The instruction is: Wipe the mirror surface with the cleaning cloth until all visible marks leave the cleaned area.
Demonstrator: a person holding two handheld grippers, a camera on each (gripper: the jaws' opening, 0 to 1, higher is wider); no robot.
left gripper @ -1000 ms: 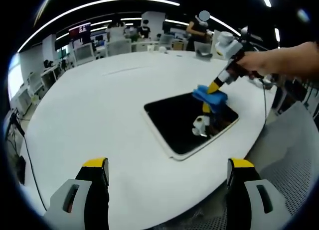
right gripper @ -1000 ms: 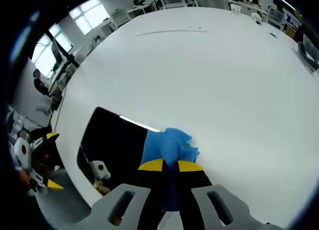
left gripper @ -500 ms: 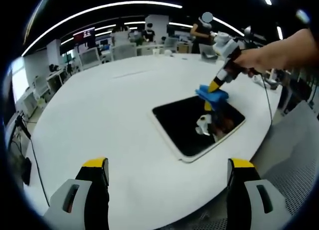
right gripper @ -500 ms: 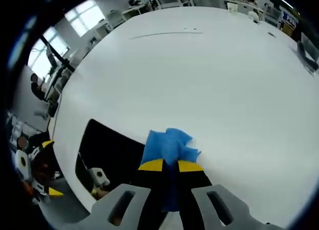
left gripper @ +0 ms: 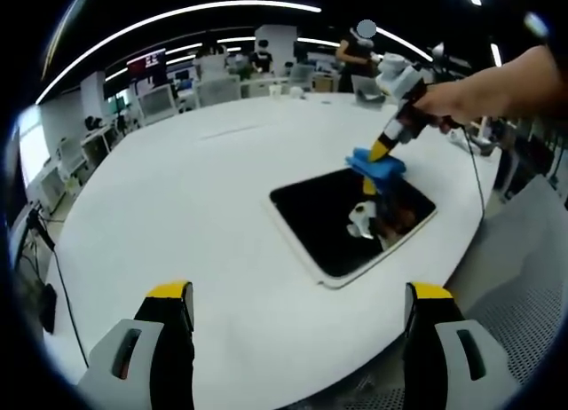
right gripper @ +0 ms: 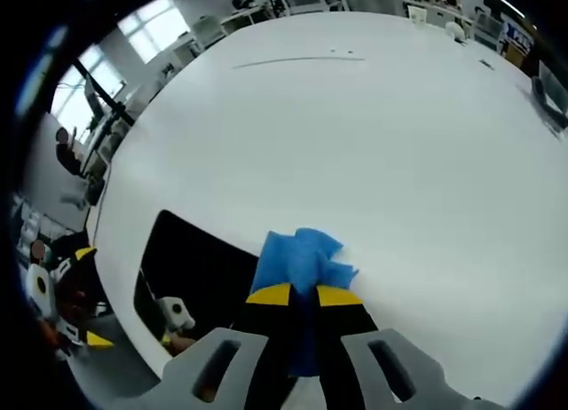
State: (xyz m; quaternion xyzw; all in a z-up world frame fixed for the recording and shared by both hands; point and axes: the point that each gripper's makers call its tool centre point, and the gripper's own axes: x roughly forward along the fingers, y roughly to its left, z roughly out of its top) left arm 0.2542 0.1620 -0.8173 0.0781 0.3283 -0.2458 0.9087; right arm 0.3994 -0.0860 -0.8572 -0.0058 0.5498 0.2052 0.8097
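Wiping under way at the mirror's far edge, most of the glass not yet covered as far as I can judge.

The mirror [left gripper: 353, 221] lies flat on the white table [left gripper: 177, 206], near the table's edge, its dark glass reflecting my gripper and hand. I have the blue cloth [left gripper: 376, 164] pressed on its far edge, partly over the rim onto the table; from the right gripper view the cloth [right gripper: 300, 261] sits just beside the dark glass [right gripper: 191, 264]. My right gripper [right gripper: 303, 296] has its jaws clenched on the cloth. My left gripper [left gripper: 299, 290] hangs well back over the table's near side, jaws spread wide and grasping nothing. I can't make out any marks on the glass at this size, so I can't call it clean; I'd judge the near part is left to wipe.
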